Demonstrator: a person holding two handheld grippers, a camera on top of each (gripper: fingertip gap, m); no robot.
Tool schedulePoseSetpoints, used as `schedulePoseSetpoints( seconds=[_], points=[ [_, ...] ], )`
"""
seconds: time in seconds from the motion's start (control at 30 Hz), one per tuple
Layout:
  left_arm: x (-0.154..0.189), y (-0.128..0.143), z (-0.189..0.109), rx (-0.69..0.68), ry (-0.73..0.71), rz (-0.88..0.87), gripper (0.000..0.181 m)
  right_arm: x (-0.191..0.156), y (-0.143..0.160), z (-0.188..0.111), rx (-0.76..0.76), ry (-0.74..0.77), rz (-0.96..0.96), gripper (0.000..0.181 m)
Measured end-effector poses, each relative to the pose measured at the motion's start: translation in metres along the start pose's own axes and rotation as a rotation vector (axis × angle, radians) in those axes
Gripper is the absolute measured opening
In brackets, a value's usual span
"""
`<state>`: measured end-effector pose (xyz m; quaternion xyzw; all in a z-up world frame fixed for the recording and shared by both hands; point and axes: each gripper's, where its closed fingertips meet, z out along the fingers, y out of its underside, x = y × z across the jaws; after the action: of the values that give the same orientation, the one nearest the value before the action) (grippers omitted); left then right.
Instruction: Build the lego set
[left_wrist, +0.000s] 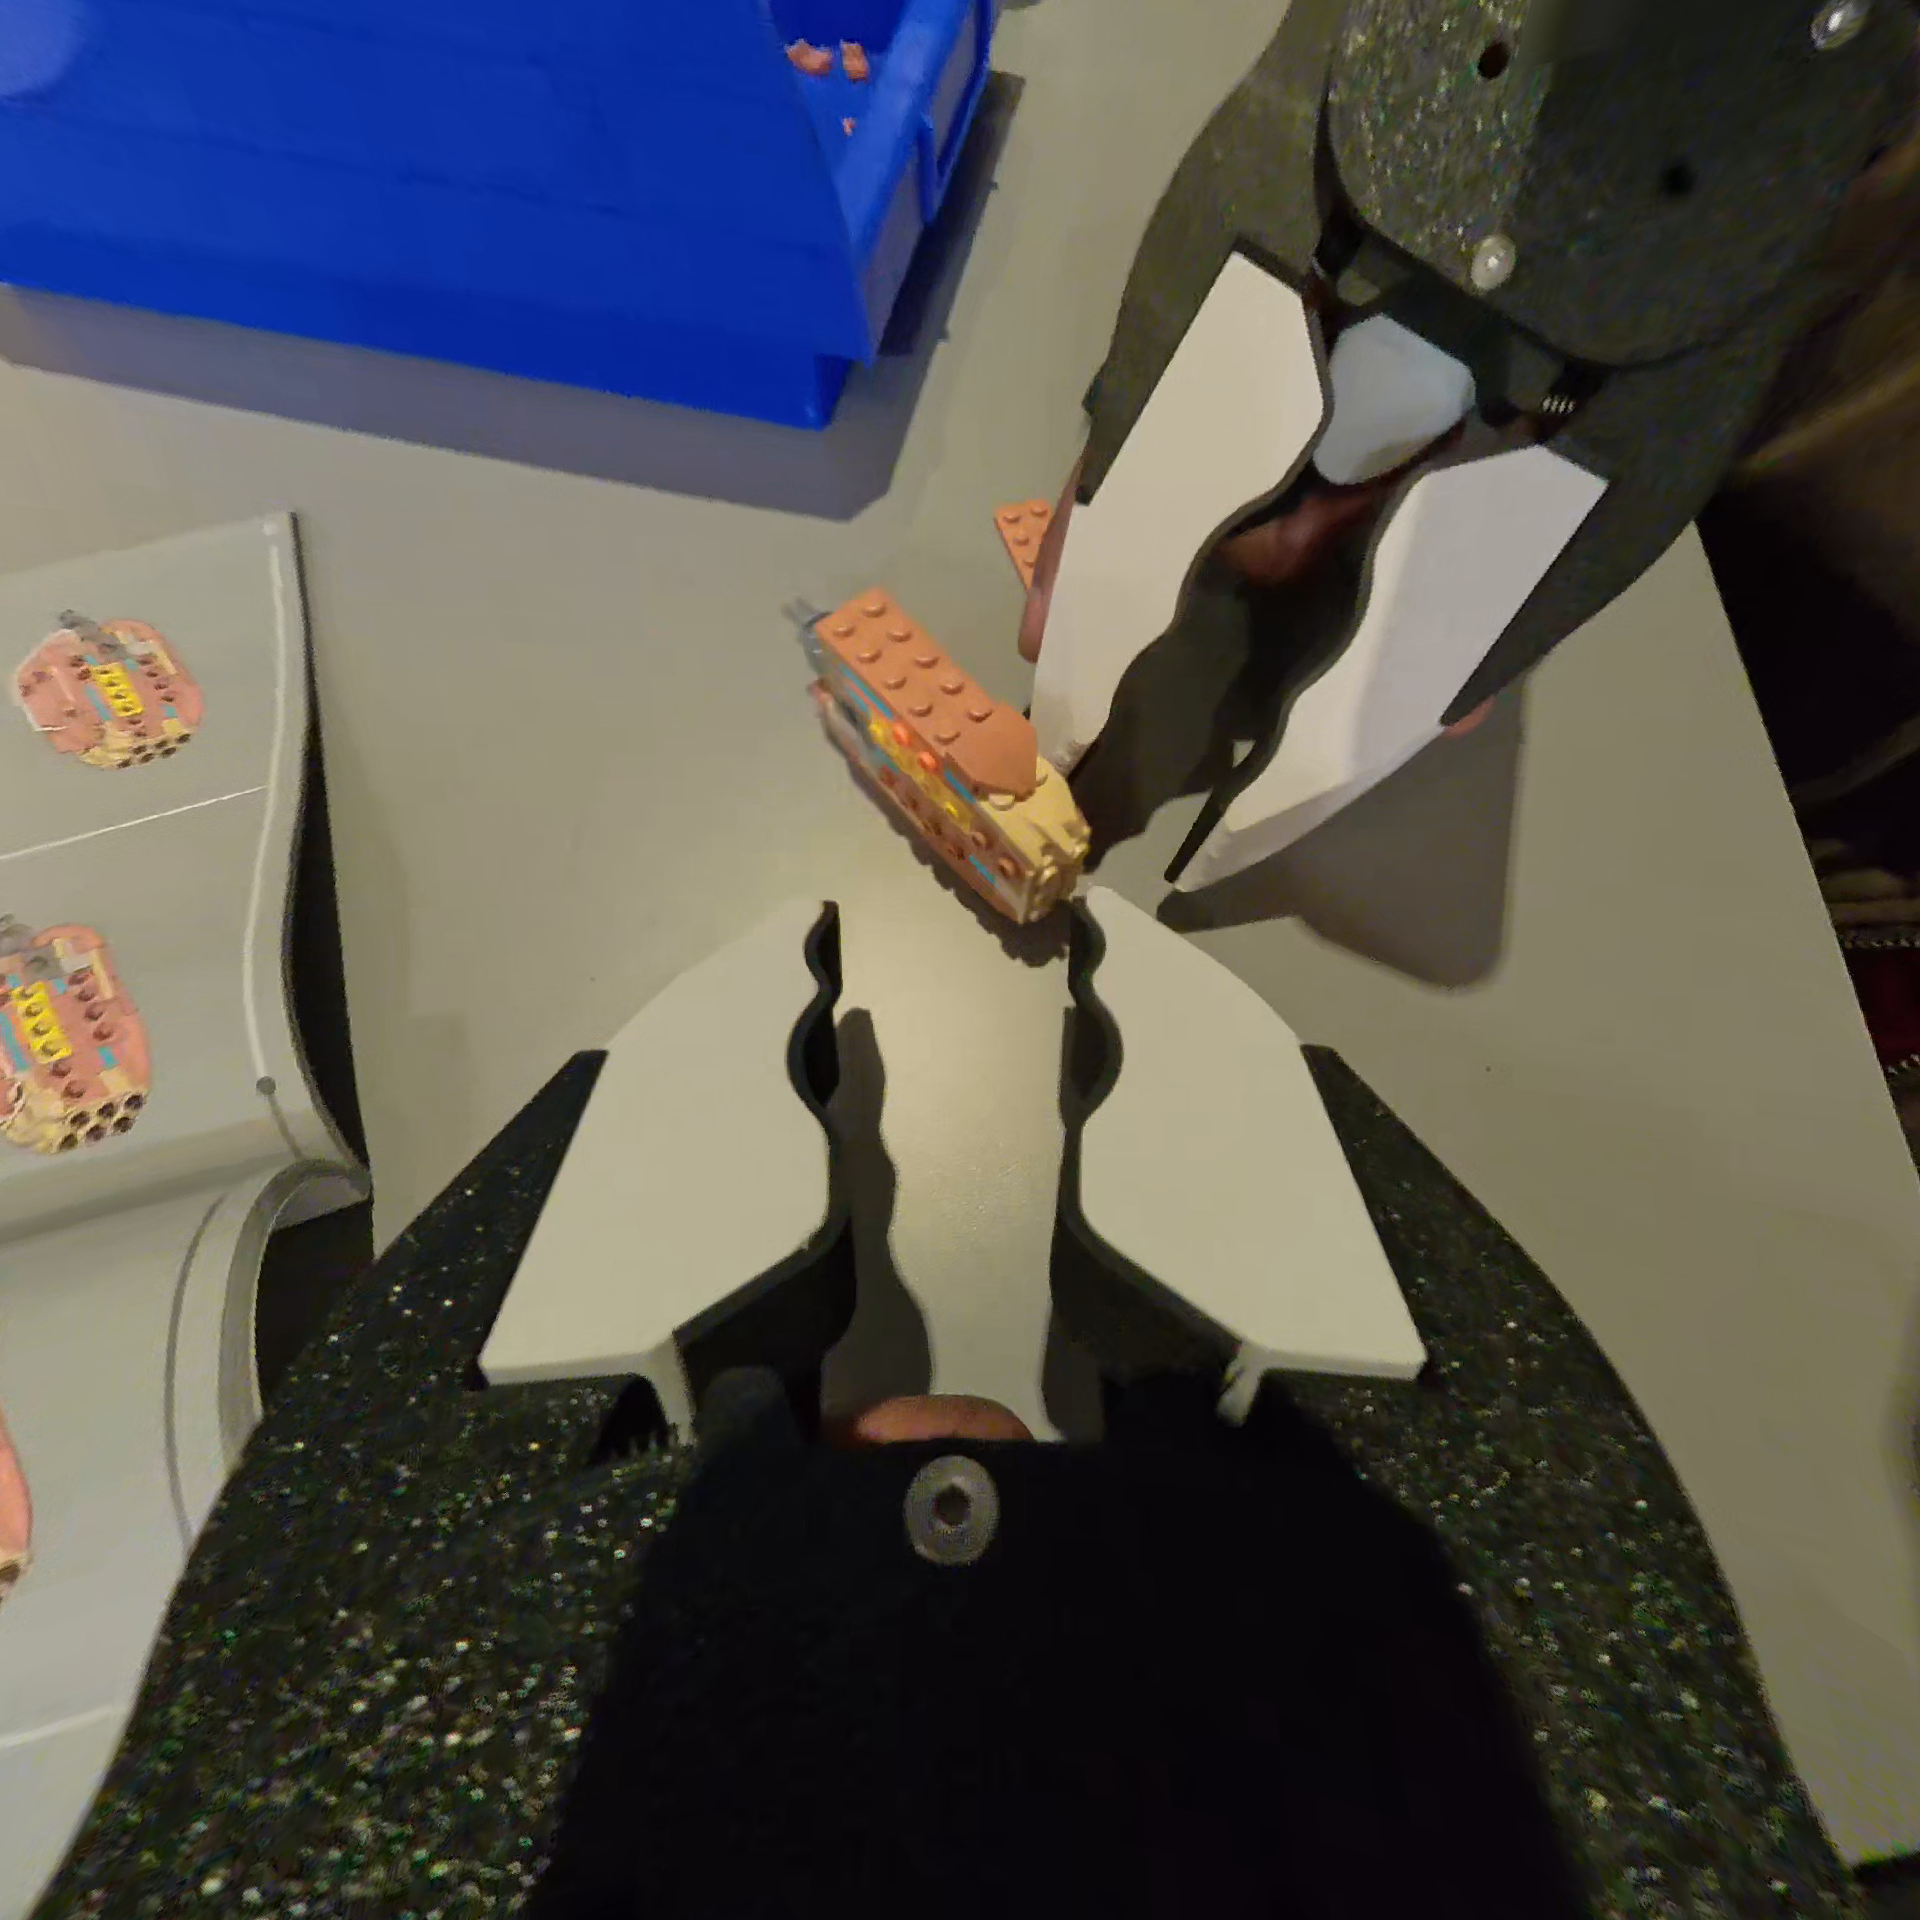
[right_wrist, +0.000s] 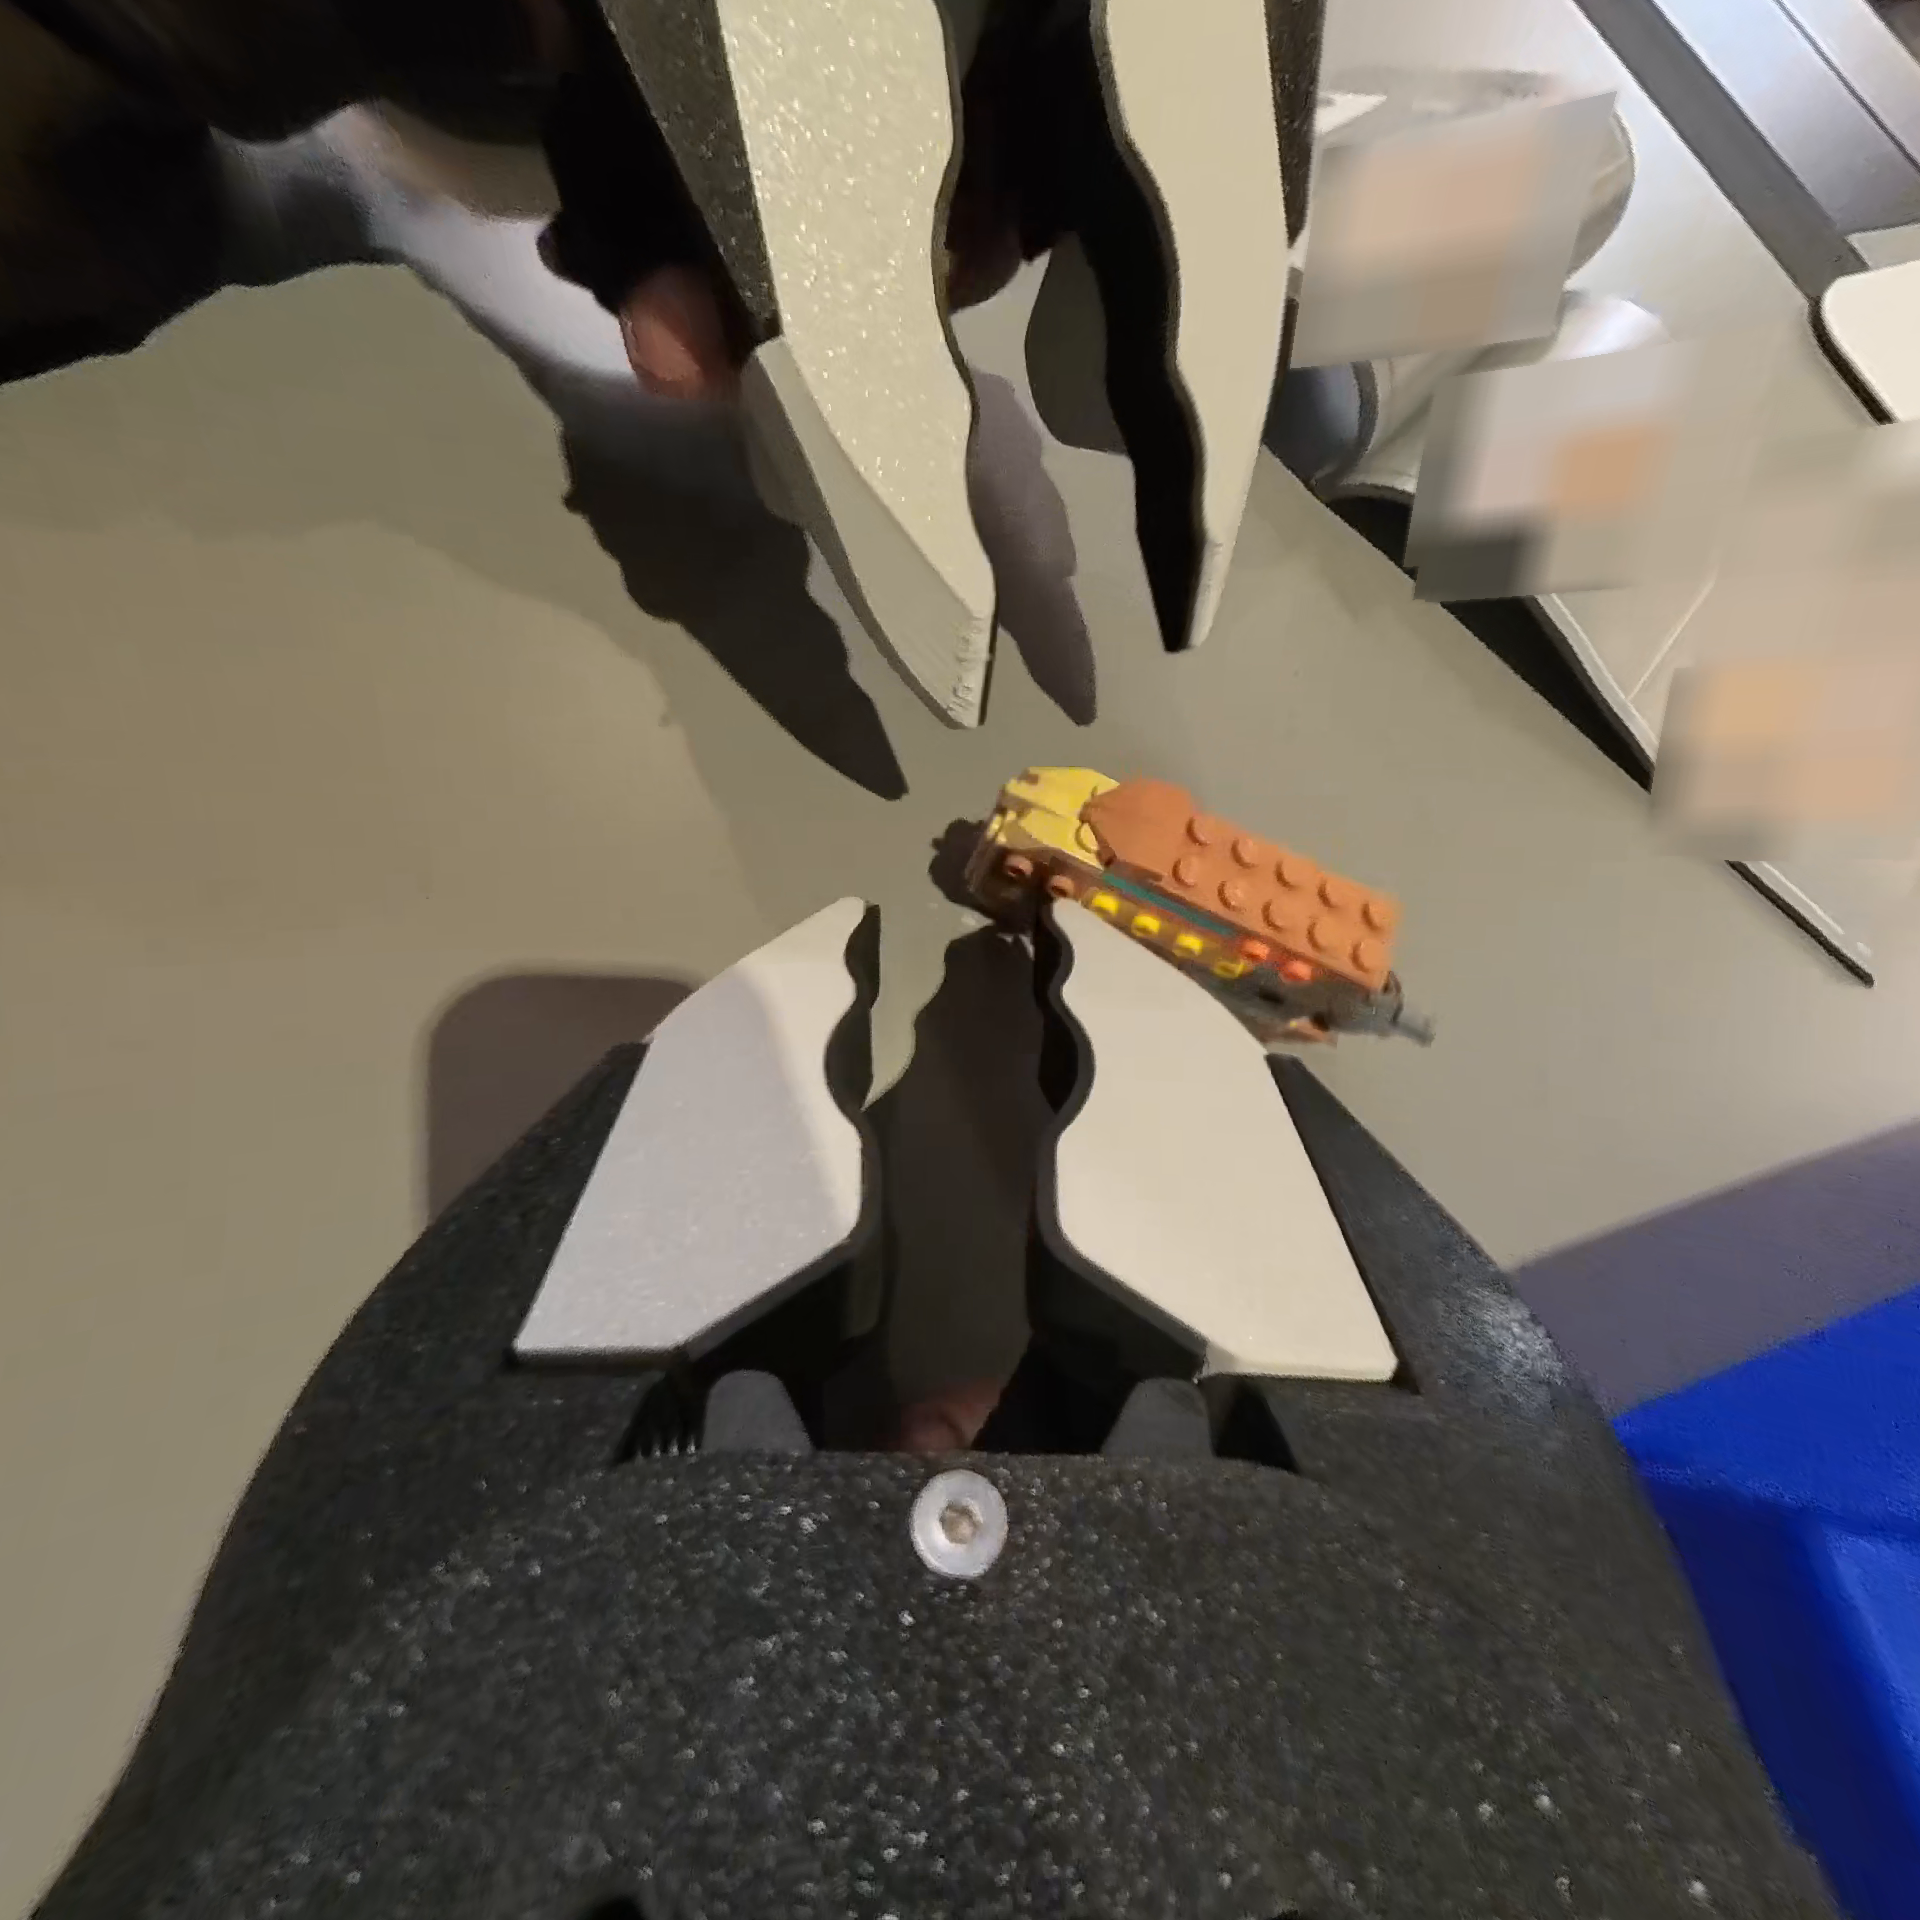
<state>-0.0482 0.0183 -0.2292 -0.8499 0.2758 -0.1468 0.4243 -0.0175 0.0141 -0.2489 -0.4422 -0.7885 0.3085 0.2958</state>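
A pale grey table (left_wrist: 582, 582) carries one blue bin (left_wrist: 436, 197) with a few loose pieces, one open instruction booklet (left_wrist: 135, 831), one half-built lego model (left_wrist: 940, 753) and one spare orange plate (left_wrist: 1023, 535). The model lies between the left gripper (left_wrist: 956, 920) and right gripper (right_wrist: 956, 920), both spread and empty. It looks light, rigid and liable to pop apart; grip its long sides.
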Motion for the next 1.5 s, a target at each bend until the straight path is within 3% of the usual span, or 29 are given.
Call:
schedulePoseSetpoints(
  seconds=[0.27,0.5,0.83,1.5],
  points=[
    [-0.005,-0.003,-0.011,0.086,-0.08,-0.011,0.042,-0.003,-0.003,0.003,0.001,-0.028,-0.046,0.028],
    [-0.006,-0.009,-0.007,0.118,-0.091,-0.009,0.048,0.015,0.007,-0.031,0.049,0.011,-0.091,0.03],
    [-0.001,-0.013,0.014,0.11,-0.103,-0.019,0.048,0.051,0.049,-0.07,0.068,0.049,-0.065,0.032],
    [-0.001,-0.001,0.03,-0.01,-0.143,0.026,0.035,0.065,0.077,-0.067,-0.007,-0.097,-0.174,0.033]
  ],
)
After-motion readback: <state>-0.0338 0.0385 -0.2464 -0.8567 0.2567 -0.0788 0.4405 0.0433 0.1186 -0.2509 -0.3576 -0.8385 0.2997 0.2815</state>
